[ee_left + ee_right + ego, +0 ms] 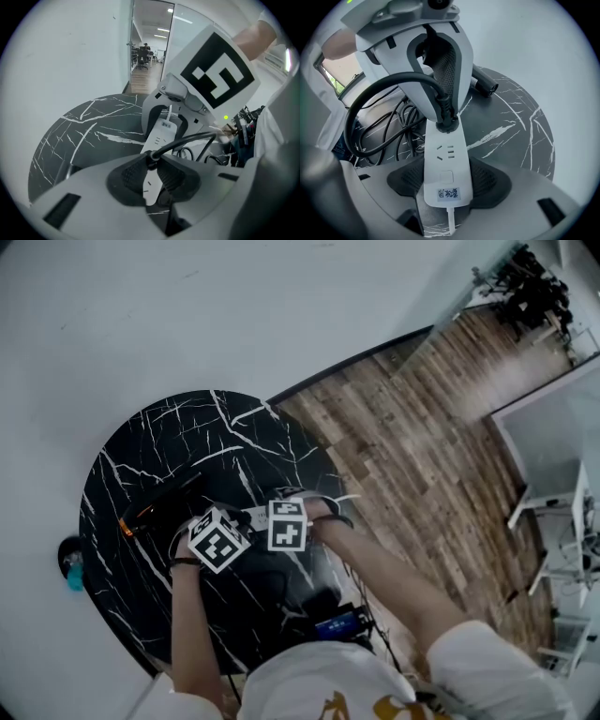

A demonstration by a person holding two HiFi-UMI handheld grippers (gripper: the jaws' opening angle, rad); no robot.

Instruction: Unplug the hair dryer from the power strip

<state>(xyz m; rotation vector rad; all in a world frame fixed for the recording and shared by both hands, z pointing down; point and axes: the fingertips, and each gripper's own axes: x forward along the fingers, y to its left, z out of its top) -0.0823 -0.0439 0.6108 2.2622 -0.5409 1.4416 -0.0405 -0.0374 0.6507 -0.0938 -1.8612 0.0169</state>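
The plug (pixel 446 123) sits fully seated in the end socket of the white power strip (pixel 444 164), at the centre of the right gripper view. The strip lies flat on the black marble worktop (pixel 520 126). The left gripper (pixel 151 163) has its jaws drawn narrow and clamped on the plug, right where the black cable (pixel 370 101) leaves it. The right gripper (pixel 445 182) holds the strip's labelled end between its jaws, pinning it down.

The likeliest trouble is the grip sitting high on the plug, near the cable collar. A pull from there could load the cord or let the pads slip off. A tilted pull could bind the pins. If the right jaws slide on the strip's smooth sides, the strip would lift along with the plug.

Only the right gripper view shows the seated plug, the free socket and the switch. It also shows a dark barrel at upper right, probably the hair dryer (pixel 483 83). The left gripper view shows its own pads on the plug. The head view hides the contact under the marker cubes but shows the whole worktop.
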